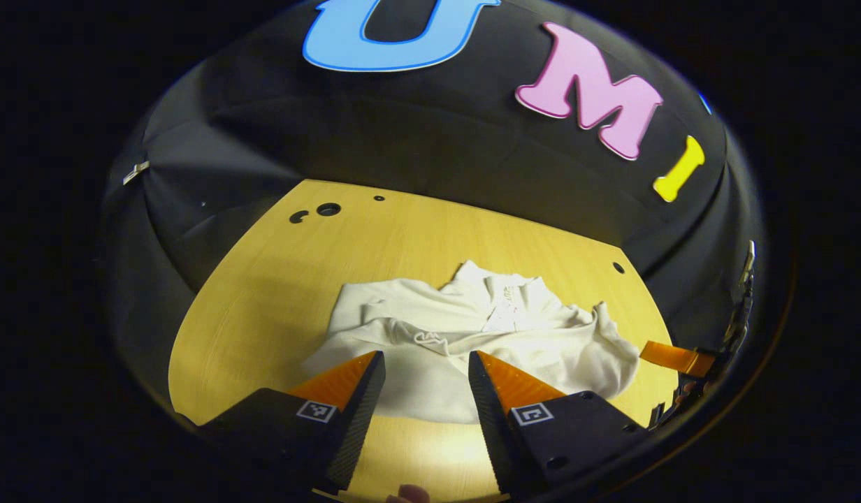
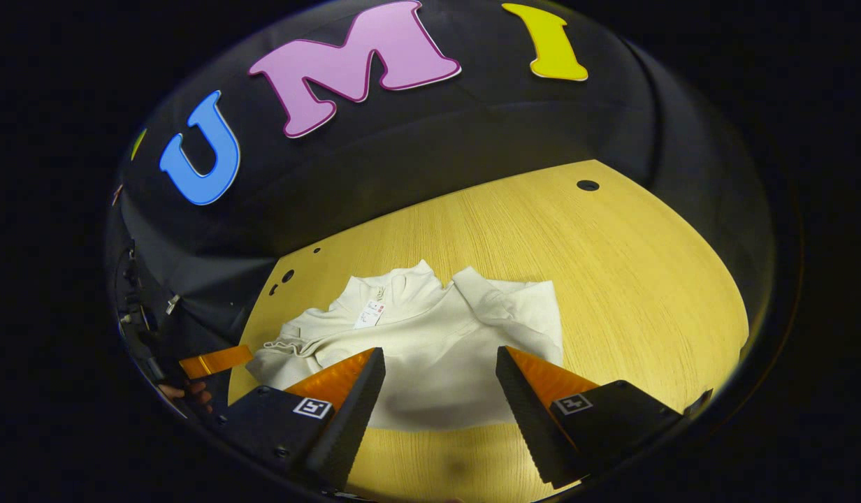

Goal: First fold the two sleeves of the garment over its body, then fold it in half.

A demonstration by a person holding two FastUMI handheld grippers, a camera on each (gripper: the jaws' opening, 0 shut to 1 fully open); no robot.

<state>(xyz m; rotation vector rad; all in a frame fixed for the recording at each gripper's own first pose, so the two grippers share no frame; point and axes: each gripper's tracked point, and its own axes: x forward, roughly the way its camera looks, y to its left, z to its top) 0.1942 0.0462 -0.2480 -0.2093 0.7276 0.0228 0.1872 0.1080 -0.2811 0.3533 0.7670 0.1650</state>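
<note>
Cream-white knit garment — a soft pullover with a raised collar and a paper tag at the neck — lies on the yellow wood-grain table, collar toward the booth's black cloth wall and hem toward the two grippers. In the right gripper view the garment looks already gathered in at the sides, with bunched folds of cloth lying over the body on both edges; whether both sleeves are fully and neatly folded I cannot tell from here.

The left gripper hangs just above the near hem with its fingers spread apart and nothing between them. The right gripper is likewise parted and empty, poised over the hem on its side; its tip also shows at the edge of the left gripper view.

As for handling, the cloth looks light, limp and fairly thick — it should drape and sag from any pinch point, will not hold a shape, and is in no way fragile. It may slide a little on the smooth tabletop when dragged. For the half fold, the sensible hold seems to be the two hem corners, one per gripper, each pinch taking in all layers so that the tucked sleeves do not spill out as the hem is carried up to the collar
</note>
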